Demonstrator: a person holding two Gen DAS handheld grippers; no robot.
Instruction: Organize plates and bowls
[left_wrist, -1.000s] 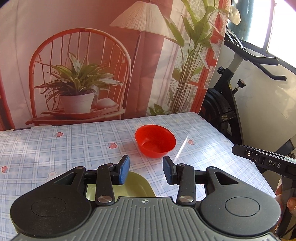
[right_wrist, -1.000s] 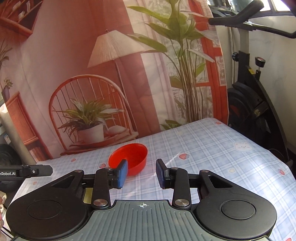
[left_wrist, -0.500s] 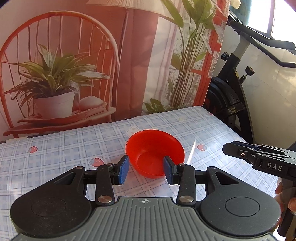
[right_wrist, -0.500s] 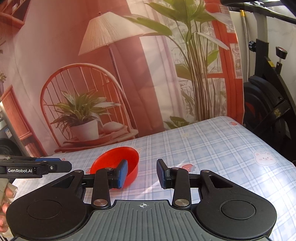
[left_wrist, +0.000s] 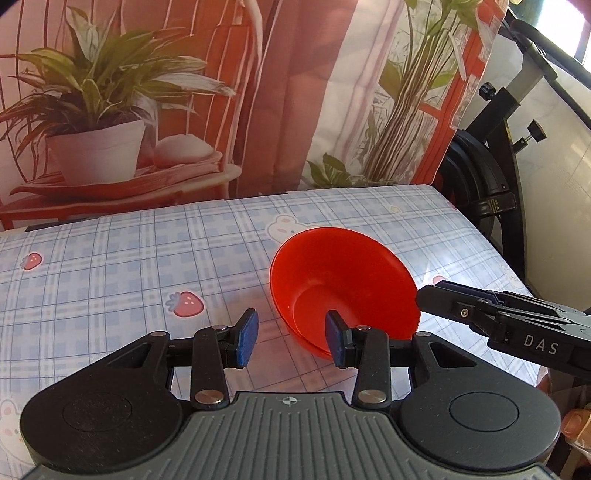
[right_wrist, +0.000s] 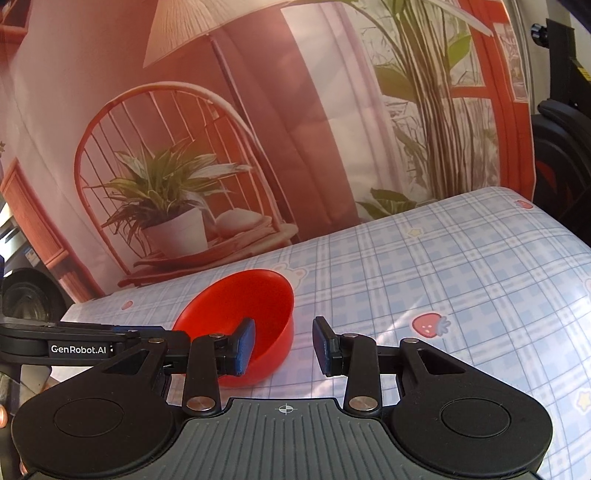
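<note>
On the checked tablecloth (left_wrist: 110, 266), both grippers have swooped in: left gripper (left_wrist: 291, 338), jaws apart and empty, right gripper (right_wrist: 283, 347) likewise, its rim straddled at five o'clock of the red bowl (left_wrist: 343, 284), so a pickup looks imminent.

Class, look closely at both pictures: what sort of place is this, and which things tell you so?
Probably a room at home: a table with a strawberry-print checked cloth, a printed backdrop hung behind it, and an exercise bike beside it.

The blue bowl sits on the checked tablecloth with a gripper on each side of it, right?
Not quite. The bowl is red, not blue, as the left wrist view shows. It does sit on the checked tablecloth, with the left gripper and right gripper on either side.
</note>
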